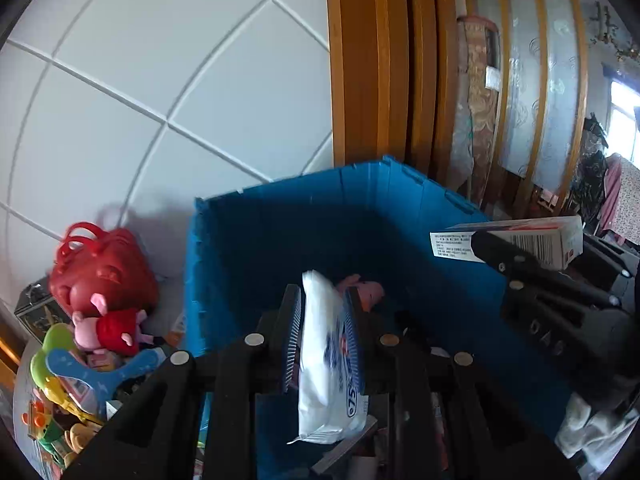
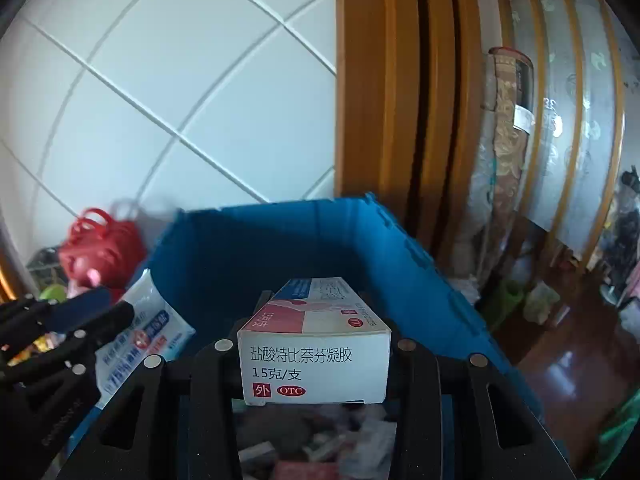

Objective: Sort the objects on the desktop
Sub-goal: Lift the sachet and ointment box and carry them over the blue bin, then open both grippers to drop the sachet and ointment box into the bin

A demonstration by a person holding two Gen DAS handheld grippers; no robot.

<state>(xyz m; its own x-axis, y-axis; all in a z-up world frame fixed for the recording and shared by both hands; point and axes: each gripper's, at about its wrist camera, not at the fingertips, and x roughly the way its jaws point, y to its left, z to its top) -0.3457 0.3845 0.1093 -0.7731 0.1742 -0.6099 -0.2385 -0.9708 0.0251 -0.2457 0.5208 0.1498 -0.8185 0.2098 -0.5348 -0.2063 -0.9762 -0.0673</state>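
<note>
My left gripper (image 1: 322, 300) is shut on a white wet-wipes pack (image 1: 326, 364) with blue print, held upright above the open blue plastic crate (image 1: 280, 220). The same pack (image 2: 148, 332) shows at the left of the right wrist view, clamped by the left gripper (image 2: 106, 306). My right gripper (image 2: 314, 300) is shut on a white and red medicine box (image 2: 316, 356) with Chinese print and an OTC mark, also over the crate (image 2: 260, 248). That box (image 1: 508, 240) appears at the right of the left wrist view. A pink toy (image 1: 364, 290) lies inside the crate.
Left of the crate sit a red basket (image 1: 100, 264), a pink pig doll in red (image 1: 108, 330) and a heap of colourful plastic toys (image 1: 64, 392). A white tiled wall stands behind. An orange wooden door frame (image 1: 372, 60) rises to the right. Small packets lie in the crate's bottom (image 2: 312, 440).
</note>
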